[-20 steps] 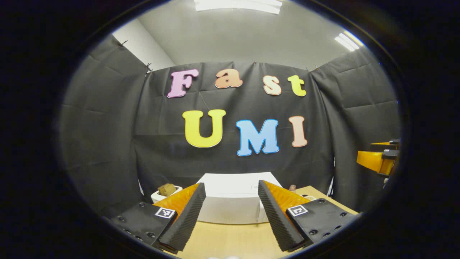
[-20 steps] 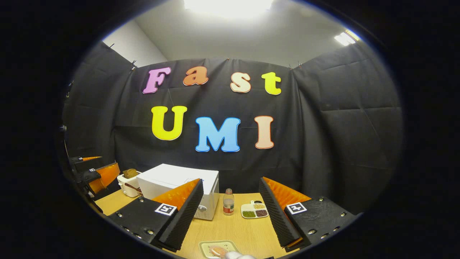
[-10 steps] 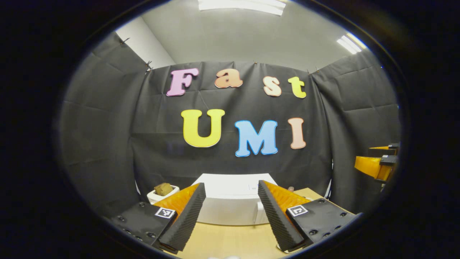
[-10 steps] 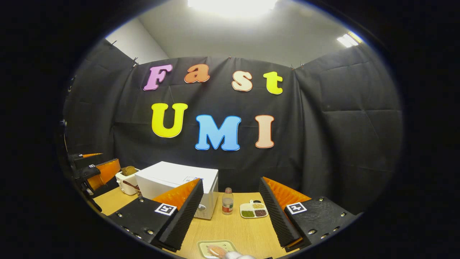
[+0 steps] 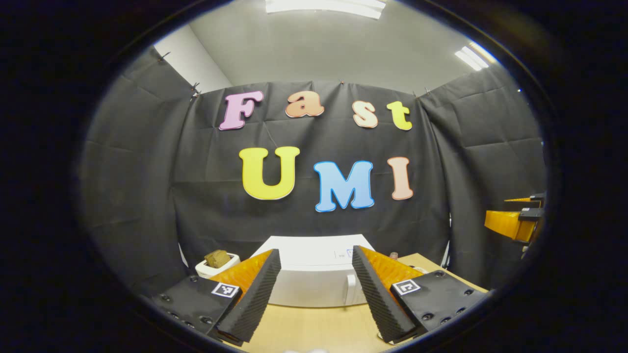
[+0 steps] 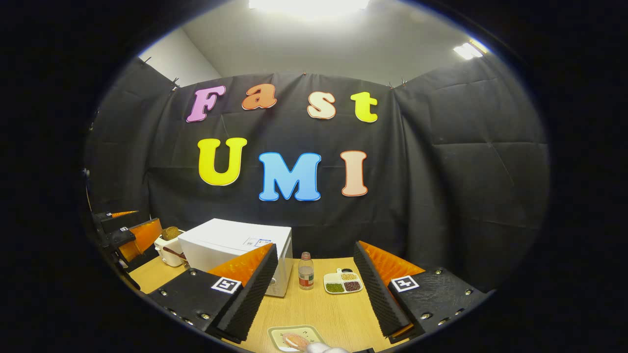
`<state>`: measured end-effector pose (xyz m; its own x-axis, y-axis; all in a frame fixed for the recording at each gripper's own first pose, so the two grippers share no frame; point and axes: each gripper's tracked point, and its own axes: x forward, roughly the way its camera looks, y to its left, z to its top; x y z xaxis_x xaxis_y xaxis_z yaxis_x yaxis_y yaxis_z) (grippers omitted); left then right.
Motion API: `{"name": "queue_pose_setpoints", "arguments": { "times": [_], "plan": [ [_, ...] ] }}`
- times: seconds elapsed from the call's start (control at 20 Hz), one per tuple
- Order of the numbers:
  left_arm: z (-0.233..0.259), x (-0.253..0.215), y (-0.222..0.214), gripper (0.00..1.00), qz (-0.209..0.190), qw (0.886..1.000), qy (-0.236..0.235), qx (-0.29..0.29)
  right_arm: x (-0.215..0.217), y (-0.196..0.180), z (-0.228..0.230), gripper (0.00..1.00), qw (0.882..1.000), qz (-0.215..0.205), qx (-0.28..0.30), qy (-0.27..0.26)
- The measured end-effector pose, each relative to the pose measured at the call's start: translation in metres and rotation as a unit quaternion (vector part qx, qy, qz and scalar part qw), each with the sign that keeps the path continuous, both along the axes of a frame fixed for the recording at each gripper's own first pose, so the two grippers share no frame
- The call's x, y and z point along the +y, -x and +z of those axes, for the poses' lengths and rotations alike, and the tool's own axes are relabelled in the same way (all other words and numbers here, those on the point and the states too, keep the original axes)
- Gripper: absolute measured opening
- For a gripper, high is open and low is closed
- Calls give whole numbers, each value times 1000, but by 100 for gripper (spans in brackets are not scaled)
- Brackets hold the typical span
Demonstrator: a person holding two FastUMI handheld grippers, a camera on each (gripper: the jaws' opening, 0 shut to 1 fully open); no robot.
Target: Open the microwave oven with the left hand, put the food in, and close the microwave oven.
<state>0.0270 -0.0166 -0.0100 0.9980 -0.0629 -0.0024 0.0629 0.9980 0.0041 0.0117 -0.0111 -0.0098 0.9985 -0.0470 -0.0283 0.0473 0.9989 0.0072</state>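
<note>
Microwave position decides the coming move: the boxy white microwave oven [image 5: 314, 272] stands dead ahead of the left gripper [image 5: 316, 289], framed between its two spread fingers, with bare light wooden table [image 5: 314, 328] between them. Its closed door faces the gripper, and a pale upright handle [image 5: 350, 289] runs vertically near the door's right edge, so the grip point lies slightly right of the gripper's centre line. Judging by that, the left gripper needs to go forward and a little right, with its fingers either side of the upright bar.

In the right gripper view, the same microwave oven [image 6: 230, 245] sits off to the left, and the left gripper [image 6: 130, 235] is plainly the nearer of the two to it. The right gripper [image 6: 316, 289] is released too, fingers wide apart and holding nothing. Just below it, at the near table edge, lies a small pale green tray carrying a pinkish piece of food [image 6: 294, 339], not yet picked up. No part of the task looks done: the door is shut and the food is outside.
</note>
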Motion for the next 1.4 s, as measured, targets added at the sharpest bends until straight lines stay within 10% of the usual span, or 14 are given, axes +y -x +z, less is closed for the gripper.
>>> {"name": "queue_pose_setpoints", "arguments": {
  "times": [1.4],
  "plan": [
    [8,38,39,99,94,996,8,-2,37,-12,11,95,996,88,-4,6]
  ]
}}
